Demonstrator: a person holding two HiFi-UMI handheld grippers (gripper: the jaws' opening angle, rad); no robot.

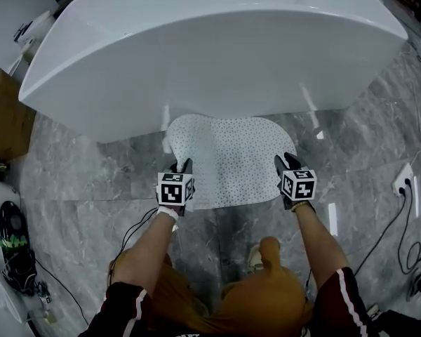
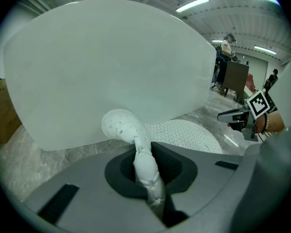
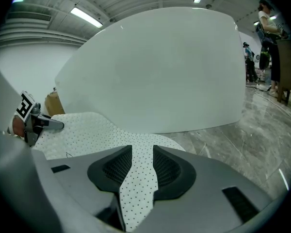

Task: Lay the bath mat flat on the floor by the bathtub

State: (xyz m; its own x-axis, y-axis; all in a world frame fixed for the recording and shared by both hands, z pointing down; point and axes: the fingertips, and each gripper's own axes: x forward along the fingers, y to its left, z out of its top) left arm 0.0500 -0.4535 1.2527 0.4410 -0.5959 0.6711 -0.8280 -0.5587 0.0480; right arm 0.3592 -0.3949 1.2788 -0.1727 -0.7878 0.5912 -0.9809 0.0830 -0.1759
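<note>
White dotted rubber bath mat (image 1: 231, 161) lies on the grey marble floor (image 1: 77, 170) against the white bathtub (image 1: 210, 48). My left gripper (image 1: 182, 167) clamps its curled left corner, not yet flat. My right gripper (image 1: 286, 160) has its jaws apart, since that side is down.

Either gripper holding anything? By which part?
Left gripper pinches the bath mat by its bunched near-left corner. Right gripper is open, holding nothing; the mat lies between its jaws.
</note>
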